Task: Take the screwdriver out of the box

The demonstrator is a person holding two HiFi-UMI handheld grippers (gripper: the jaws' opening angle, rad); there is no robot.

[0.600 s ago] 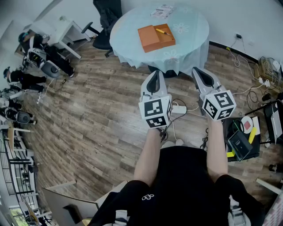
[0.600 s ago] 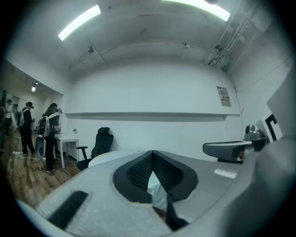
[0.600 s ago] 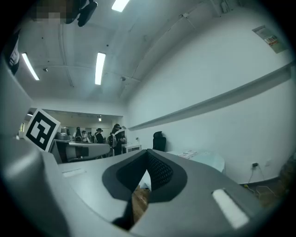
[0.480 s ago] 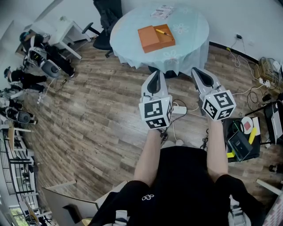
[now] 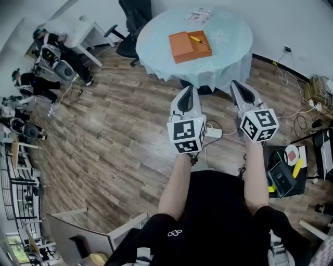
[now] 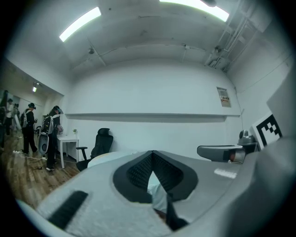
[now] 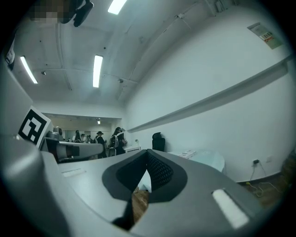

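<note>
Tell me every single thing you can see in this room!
table: one, pale blue cloth, round, far side of the room
box: one, orange, on the table
screwdriver: one, yellow handle, in the box's open half
papers: small pile, white, table's far edge
chair: one, black, left of the table
desk: one, white, far left
people: several, dark clothes, by the desk
power strip: one, white, on the floor
floor: brown wood
left gripper: grey, shut, empty
right gripper: grey, shut, empty
person: black clothes, bare forearms, bottom of the head view
</note>
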